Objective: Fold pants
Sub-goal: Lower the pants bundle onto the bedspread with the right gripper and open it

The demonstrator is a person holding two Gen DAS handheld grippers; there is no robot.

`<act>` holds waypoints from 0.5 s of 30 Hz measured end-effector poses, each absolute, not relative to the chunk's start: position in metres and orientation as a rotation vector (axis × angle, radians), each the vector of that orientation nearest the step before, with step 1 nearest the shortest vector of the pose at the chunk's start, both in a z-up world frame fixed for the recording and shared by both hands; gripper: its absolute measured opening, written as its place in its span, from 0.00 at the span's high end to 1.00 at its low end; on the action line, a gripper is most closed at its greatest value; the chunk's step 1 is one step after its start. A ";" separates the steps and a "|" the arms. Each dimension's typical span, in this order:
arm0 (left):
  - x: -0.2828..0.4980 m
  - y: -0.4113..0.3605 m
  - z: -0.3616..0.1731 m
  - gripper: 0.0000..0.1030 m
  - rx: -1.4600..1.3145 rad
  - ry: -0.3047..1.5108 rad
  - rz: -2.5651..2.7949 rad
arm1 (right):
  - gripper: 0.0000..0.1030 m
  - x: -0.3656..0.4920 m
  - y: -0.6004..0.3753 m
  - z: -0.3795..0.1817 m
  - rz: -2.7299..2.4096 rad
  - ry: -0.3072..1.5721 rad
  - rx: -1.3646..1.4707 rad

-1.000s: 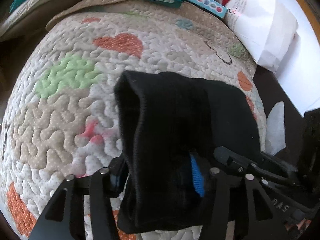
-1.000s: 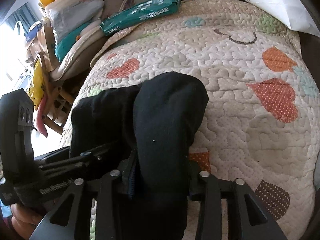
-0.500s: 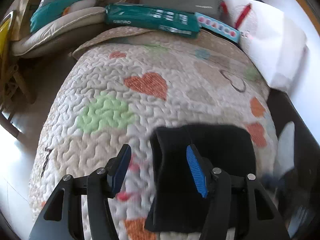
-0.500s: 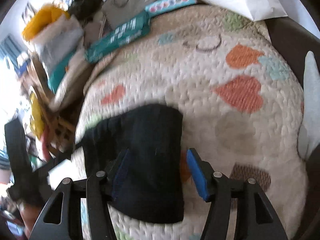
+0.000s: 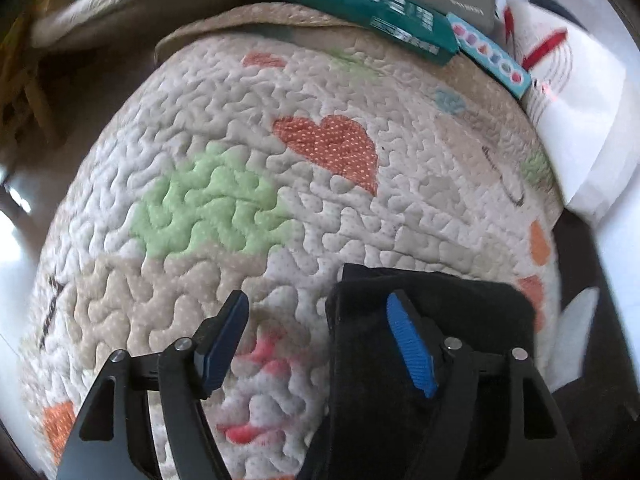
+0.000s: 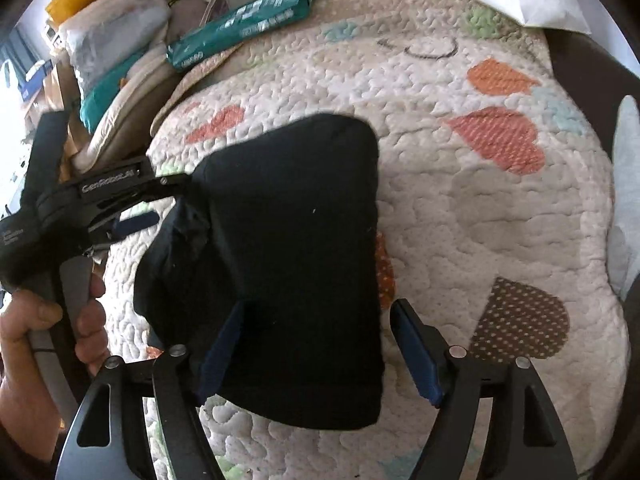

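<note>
The left gripper [image 5: 320,344] is held with its jaws spread wide apart and nothing is clamped between them; its blue-padded fingers [image 5: 412,348] are seen from the left wrist view. In the right wrist view the same gripper [image 6: 132,208] is seen at the far left, gripped at its handle by the left hand [image 6: 52,320], whose fingers are wrapped around the grip. The right gripper [image 6: 316,352] is likewise held with its jaws parted wide, and its dark blue pads [image 6: 416,356] are closed on nothing.
</note>
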State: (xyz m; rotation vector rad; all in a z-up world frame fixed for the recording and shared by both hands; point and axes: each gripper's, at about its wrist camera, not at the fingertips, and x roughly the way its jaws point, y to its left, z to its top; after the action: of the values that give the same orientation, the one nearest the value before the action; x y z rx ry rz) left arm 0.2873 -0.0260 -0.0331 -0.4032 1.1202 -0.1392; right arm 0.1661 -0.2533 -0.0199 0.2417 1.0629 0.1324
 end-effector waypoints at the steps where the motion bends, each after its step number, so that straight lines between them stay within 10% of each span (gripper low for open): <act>1: 0.285 -0.021 -0.030 0.31 -0.417 1.118 -0.138 | 0.22 0.163 -0.253 -0.013 0.119 1.042 0.239; 15: 0.107 0.019 0.006 0.27 -0.351 1.010 -0.038 | 0.19 0.055 -0.254 0.030 0.104 0.970 0.227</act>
State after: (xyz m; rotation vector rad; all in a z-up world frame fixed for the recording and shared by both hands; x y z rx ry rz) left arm 0.1068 0.0188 0.0062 -0.3508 1.0099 -0.0383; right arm 0.0547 -0.2535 0.0301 0.2266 0.9700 0.1044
